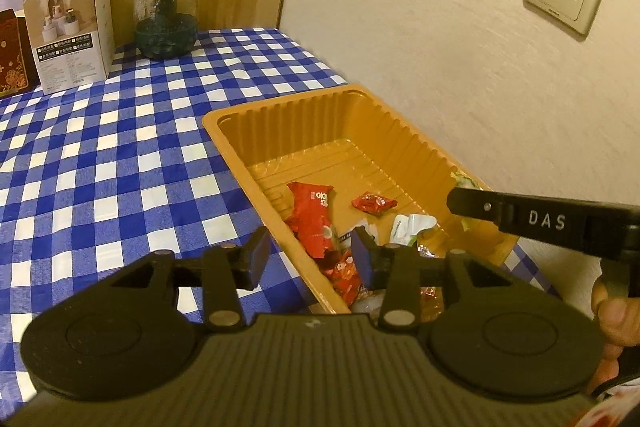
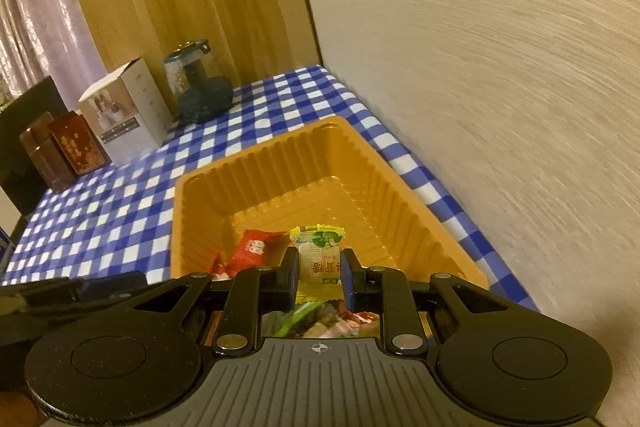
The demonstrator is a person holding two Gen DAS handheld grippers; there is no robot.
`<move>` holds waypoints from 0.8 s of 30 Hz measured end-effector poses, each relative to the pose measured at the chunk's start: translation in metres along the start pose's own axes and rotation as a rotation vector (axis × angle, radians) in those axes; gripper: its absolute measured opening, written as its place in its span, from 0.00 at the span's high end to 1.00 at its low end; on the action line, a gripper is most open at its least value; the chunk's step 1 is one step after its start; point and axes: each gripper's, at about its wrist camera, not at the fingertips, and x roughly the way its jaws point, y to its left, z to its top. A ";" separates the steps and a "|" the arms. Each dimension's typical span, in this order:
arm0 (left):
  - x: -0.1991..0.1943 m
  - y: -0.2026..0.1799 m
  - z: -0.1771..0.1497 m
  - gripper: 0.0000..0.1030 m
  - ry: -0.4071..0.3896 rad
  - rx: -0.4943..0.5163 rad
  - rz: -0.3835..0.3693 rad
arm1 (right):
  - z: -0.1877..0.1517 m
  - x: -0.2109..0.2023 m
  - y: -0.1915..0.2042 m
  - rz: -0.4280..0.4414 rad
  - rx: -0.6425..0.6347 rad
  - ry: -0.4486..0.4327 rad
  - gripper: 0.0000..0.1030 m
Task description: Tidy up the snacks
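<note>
A blue-checked tablecloth [image 2: 120, 211] is carrying the orange tray [image 2: 208, 187] against the wall. The right gripper [image 2: 320, 277] is pinching a light, crinkly yellow-green candy [image 2: 320, 255] by its sides, over the tray's near end; the left gripper [image 1: 310, 253] is hanging open, empty, over the tray's near-left rim.

We see the tray [image 2: 280, 167] as thin glossy orange plastic w/ ribbed walls. Cloth [image 1: 120, 147] is blue-white check, slight sheen, looks like wipeable plastic. Wrappers [image 1: 312, 215] are shiny crinkled foil/film; the yellow packet [image 2: 318, 255] is glossy too. Grippers [image 1: 310, 253] are matt black plastic, ribbed body, w/ metal rivets. Wall [image 1: 440, 67] is rough textured. Jar [image 1: 166, 15] is glass. Box [image 1: 70, 31] is smooth card.
</note>
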 end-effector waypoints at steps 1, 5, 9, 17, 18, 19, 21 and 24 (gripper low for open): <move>0.000 0.000 0.000 0.60 -0.001 -0.001 0.000 | 0.001 0.000 0.001 0.004 0.000 -0.001 0.78; 0.000 0.000 0.000 0.57 -0.002 -0.003 0.002 | 0.004 0.003 0.002 0.023 0.002 -0.003 0.78; 0.002 0.002 -0.002 0.52 0.007 -0.003 0.005 | 0.007 0.008 0.003 0.076 0.000 -0.013 0.76; -0.003 0.009 -0.010 0.35 0.010 -0.015 0.023 | 0.004 -0.001 -0.005 0.060 0.052 -0.047 0.41; -0.005 0.009 -0.011 0.32 0.009 -0.017 0.026 | 0.003 -0.003 -0.008 0.056 0.064 -0.047 0.41; -0.007 0.009 -0.012 0.28 0.005 -0.018 0.032 | 0.003 -0.006 -0.010 0.051 0.073 -0.048 0.41; -0.014 0.008 -0.015 0.21 -0.005 -0.019 0.040 | 0.001 -0.012 -0.013 0.035 0.086 -0.048 0.41; -0.024 0.004 -0.019 0.13 -0.010 0.004 0.065 | -0.002 -0.024 -0.014 0.004 0.074 -0.043 0.41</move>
